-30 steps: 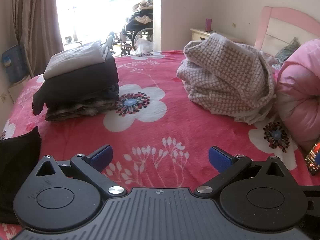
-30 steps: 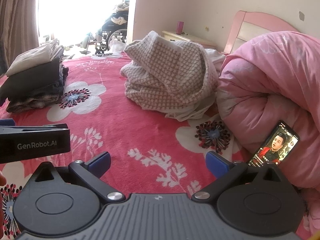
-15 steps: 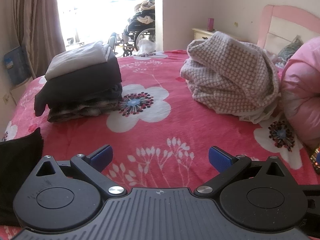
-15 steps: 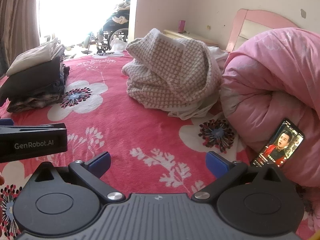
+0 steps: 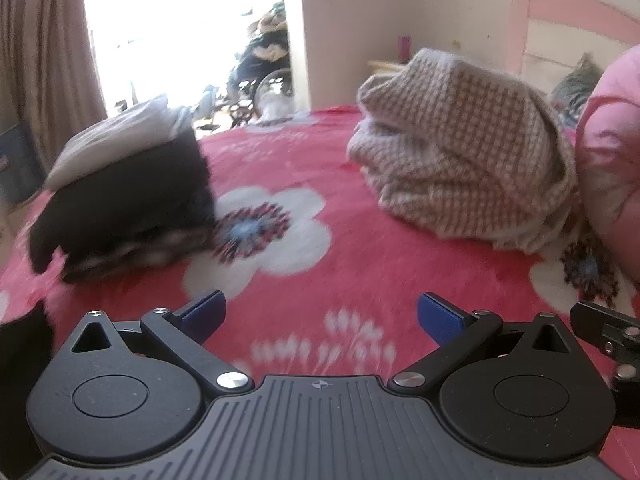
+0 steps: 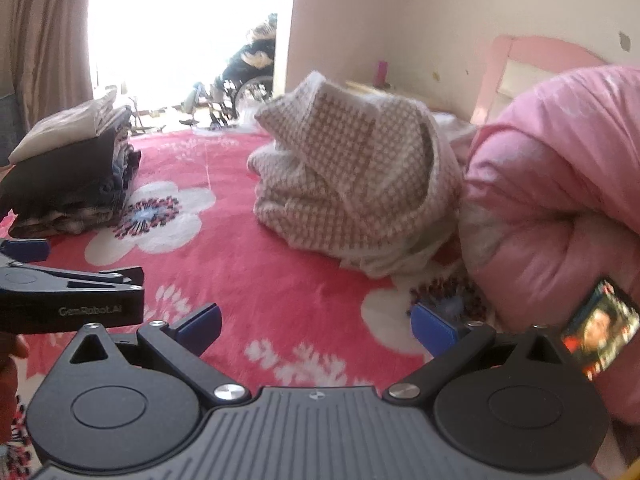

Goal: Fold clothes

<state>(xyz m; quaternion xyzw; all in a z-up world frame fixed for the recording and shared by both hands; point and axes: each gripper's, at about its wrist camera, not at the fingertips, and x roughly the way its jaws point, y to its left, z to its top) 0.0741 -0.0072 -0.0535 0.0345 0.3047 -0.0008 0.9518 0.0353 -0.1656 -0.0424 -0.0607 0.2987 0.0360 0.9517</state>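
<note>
Daylight floods in from the window (image 5: 192, 32) at the back of the room, so blown out that it reads as plain white glare in both views. The bed (image 5: 320, 272) and wall (image 6: 420, 20) are brightly and evenly lit, with soft shadow under the stack (image 5: 124, 200) on the side away from the window. The left view is smeared with motion blur, worst on the stack and the flower print; the checked blanket (image 6: 352, 184) and the phone (image 6: 600, 332) are blurred in the right view. Only each hand-held gripper (image 5: 320, 316) body stays sharp. Fisheye bending curves the curtain (image 5: 44, 48) and darkens the corners.
</note>
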